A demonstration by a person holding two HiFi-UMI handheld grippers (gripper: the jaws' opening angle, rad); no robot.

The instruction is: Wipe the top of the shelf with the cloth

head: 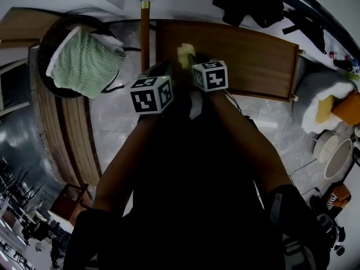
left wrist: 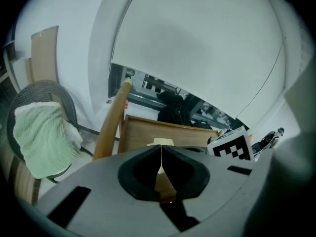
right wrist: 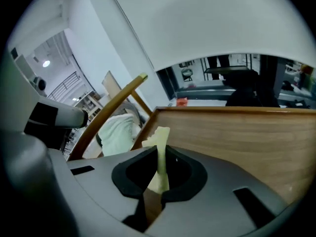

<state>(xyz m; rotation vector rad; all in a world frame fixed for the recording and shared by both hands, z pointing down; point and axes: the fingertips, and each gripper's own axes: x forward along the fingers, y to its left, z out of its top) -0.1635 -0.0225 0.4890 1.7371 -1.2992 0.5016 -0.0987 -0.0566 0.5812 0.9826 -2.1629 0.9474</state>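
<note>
Cloth (right wrist: 161, 135): pale yellow, small, pinched between the jaws of my right gripper (right wrist: 158, 157). A crumpled end stands up above the jaw tips and the rest hangs below them. In the head view it shows as a yellow scrap (head: 185, 54) over the near left part of the shelf (head: 247, 55). I cannot tell whether it touches the wood.

Right gripper: jaws clamped on the cloth, held over the shelf's near left corner, marker cube (head: 210, 75) facing up.

Left gripper (left wrist: 161, 149): jaws together, meeting in a thin seam with nothing between them. It is just off the shelf's left edge, close beside the right gripper, and its cube (head: 151, 93) is near the right one. The cloth and the shelf show beyond its jaw tips.

Shelf: brown wood, flat top, raised rim along the far edge.

Pole (head: 145, 35): light wood, leaning just beside the shelf's left edge.

Basket (head: 56, 32): dark wicker, round, well left of the shelf, past the pole.

Towel (head: 84, 61): pale green and ribbed, with a white one under it, draped over the basket.

Dark clothes (head: 247, 1): heaped beyond the shelf's far edge.

Arms: my two sleeves run from the grippers toward the bottom of the head view, on the near side of the shelf.
</note>
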